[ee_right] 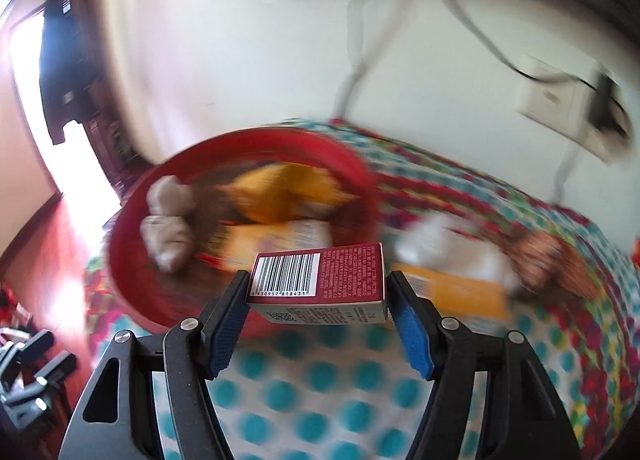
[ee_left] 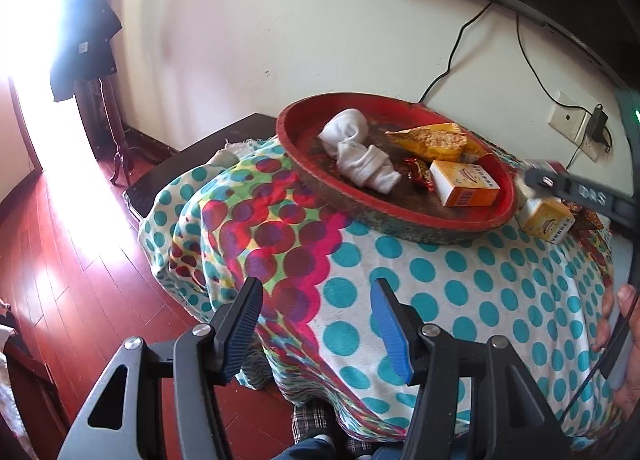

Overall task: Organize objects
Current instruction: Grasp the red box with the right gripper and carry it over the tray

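A round red tray sits on the dotted cloth; in it lie white socks, a yellow snack bag, a dark red candy and an orange box. My left gripper hangs open over the cloth's near side, nothing between its fingers. My right gripper is shut on a dark red box with a barcode, held above the tray's near rim; this view is blurred. In the left wrist view the right gripper shows at the right, beside the tray.
A second orange box and brown wrapped sweets lie on the cloth right of the tray. A wall socket with a plugged charger and hanging cables are behind. The cloth drapes over the table's edge above a red wooden floor.
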Motion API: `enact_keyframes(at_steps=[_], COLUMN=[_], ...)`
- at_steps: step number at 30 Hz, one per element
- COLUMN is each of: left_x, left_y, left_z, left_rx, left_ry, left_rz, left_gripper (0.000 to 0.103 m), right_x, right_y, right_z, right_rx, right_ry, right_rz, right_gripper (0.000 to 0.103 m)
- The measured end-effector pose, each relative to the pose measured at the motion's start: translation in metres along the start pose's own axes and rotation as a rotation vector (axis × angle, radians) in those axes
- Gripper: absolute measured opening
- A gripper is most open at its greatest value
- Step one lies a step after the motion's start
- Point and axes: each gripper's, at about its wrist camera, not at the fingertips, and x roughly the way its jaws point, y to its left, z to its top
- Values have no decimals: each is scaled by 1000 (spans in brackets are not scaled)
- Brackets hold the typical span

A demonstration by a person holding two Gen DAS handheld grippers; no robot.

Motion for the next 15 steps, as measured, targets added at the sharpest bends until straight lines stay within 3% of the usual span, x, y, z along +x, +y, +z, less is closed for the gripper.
enact_keyframes(at_steps=[8, 15], left_x=[3, 7], left_y=[11, 20], left_z=[-1, 0], left_rx=[-22, -44], left_ry=[25, 41], left_rz=[-2, -12], left_gripper=[58, 58], right_x=[43, 66], right_y=[84, 96], right_z=[8, -1], right_rx=[-108, -109], right_ry=[91, 139], right_rz=[61, 48], right_gripper=[65, 65])
